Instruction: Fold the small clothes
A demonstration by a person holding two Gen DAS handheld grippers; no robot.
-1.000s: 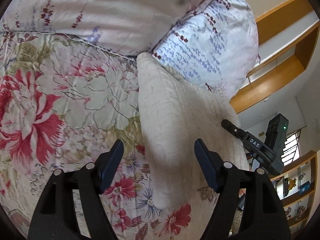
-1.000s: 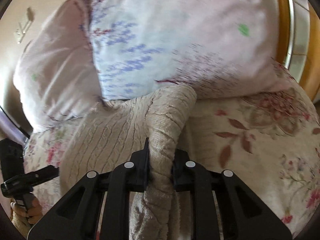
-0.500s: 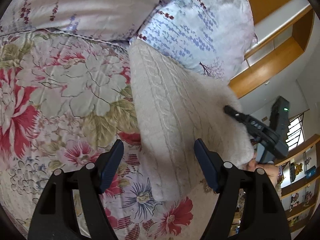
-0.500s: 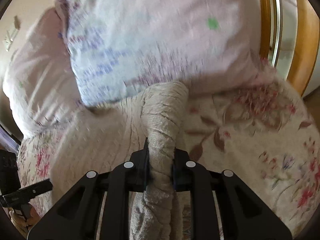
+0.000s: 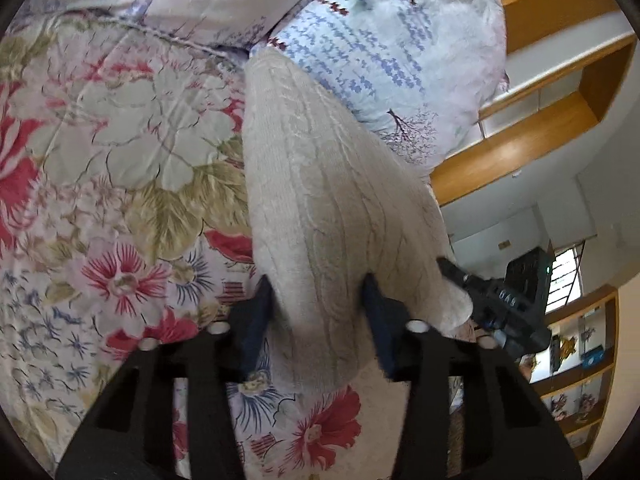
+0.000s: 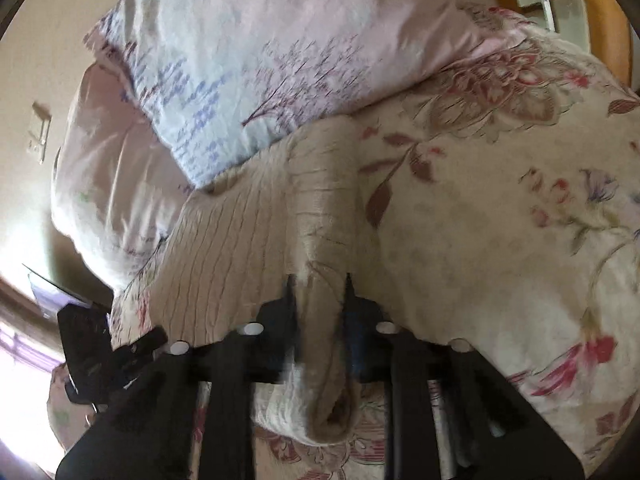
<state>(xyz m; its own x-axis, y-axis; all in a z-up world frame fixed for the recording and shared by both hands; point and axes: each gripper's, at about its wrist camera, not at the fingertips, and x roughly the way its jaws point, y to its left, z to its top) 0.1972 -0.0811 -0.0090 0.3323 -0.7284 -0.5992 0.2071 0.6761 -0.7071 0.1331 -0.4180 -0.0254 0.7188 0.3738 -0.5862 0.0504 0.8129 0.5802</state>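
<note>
A cream cable-knit garment [image 5: 320, 184] lies on the floral bedspread, its far end against the pillows. My left gripper [image 5: 318, 320] is closed around its near edge, fingers pressing the knit from both sides. In the right wrist view the same garment [image 6: 248, 240] shows with a bunched fold running toward me. My right gripper [image 6: 318, 304] is shut on that fold. The right gripper also shows at the right of the left wrist view [image 5: 496, 300].
The floral bedspread [image 5: 120, 160] covers the bed. A blue-and-pink patterned pillow [image 5: 392, 48] and a pale pink pillow [image 6: 104, 168] sit at the head. A wooden headboard shelf [image 5: 540, 132] rises behind them. Shelves with small items [image 5: 576, 356] stand at the far right.
My left gripper has moved forward and closed on the garment's near edge; it was open before. My right gripper stays shut on the fold and has swung, lifting the knit.
</note>
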